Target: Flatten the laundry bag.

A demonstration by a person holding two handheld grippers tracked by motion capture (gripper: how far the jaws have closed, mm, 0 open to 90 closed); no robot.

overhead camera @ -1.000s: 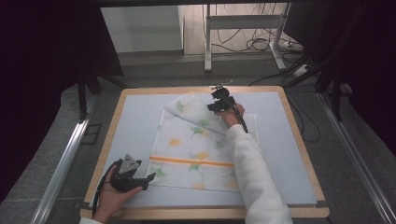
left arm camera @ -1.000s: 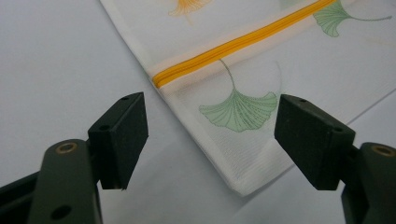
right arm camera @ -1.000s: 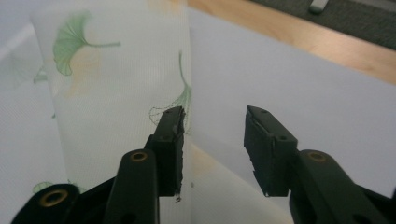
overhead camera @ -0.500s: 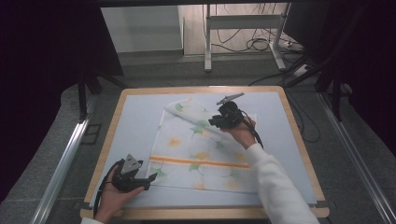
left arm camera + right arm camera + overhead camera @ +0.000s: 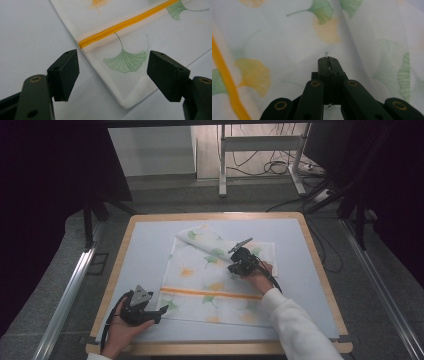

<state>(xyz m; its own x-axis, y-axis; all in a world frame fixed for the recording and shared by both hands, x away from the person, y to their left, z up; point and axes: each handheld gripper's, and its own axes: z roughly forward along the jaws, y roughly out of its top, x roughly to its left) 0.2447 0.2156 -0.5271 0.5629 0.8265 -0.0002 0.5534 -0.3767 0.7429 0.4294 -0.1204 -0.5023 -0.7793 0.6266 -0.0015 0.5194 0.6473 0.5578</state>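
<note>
Left gripper [image 5: 142,307] sits near the bench's [image 5: 150,220] near-left corner, just off the cloth's near-left corner. In the left gripper view its jaws stand wide apart, holding nothing, with that cloth corner lying flat between and just ahead of them.

The cloth [image 5: 200,287], white with green and yellow ginkgo leaves and an orange stripe [image 5: 210,293], lies spread over the middle of the bench, the far part rumpled and partly folded toward you.

Right gripper [image 5: 240,262] is over the cloth's right-centre. In the right gripper view its jaws are pressed together; a sliver of fabric seems pinched at the tips, so you look to be carrying a fold.

Step in hand, by my reading: folding the far edge toward the near edge. Next move calls for you to lay the pinched fabric down square, then bring the left jaws onto the near-left corner.
</note>
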